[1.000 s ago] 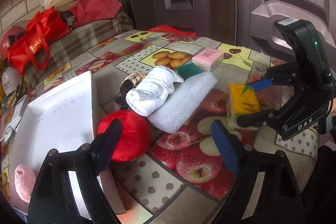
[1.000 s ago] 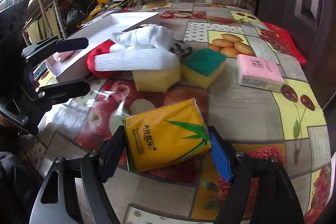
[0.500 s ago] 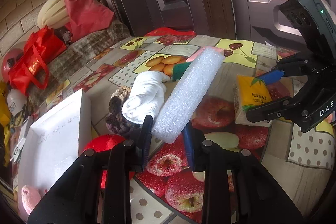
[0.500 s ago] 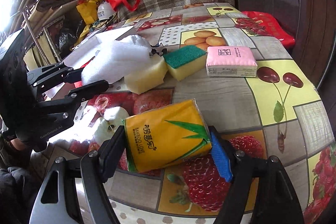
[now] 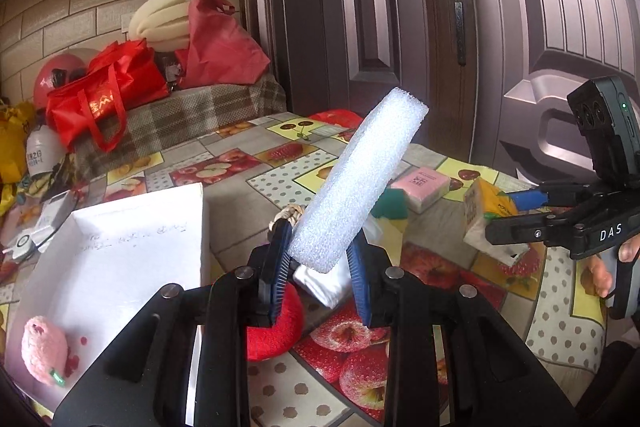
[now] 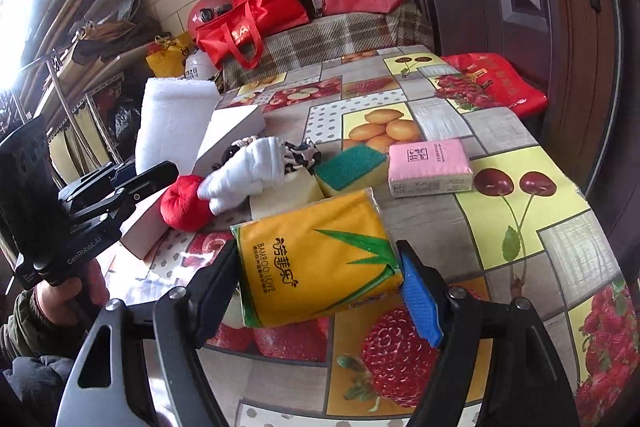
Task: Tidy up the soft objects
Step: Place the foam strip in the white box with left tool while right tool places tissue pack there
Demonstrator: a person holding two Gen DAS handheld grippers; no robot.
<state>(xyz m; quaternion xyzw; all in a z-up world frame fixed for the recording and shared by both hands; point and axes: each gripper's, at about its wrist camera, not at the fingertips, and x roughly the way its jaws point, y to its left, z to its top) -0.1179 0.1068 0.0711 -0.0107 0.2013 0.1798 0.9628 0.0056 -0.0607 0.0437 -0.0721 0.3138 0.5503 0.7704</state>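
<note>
A fruit-print tablecloth (image 6: 500, 131) covers the table, with a dark panelled door behind. The left gripper (image 5: 320, 259) is clamped on the low end of a white foam block (image 5: 356, 179), raised above the cloth and slanting up and away. The right gripper (image 6: 320, 279) pinches a yellow tissue pack (image 6: 320, 259), lifted off the table. Only the left wrist view shows the inside of the white box (image 5: 120, 251), holding one pink plush toy (image 5: 42, 351). Only the right wrist view shows the cluster unblocked: one red ball (image 6: 184, 203), one white cloth bundle (image 6: 244, 175), two sponges (image 6: 350, 167), one pink tissue pack (image 6: 428, 167).
</note>
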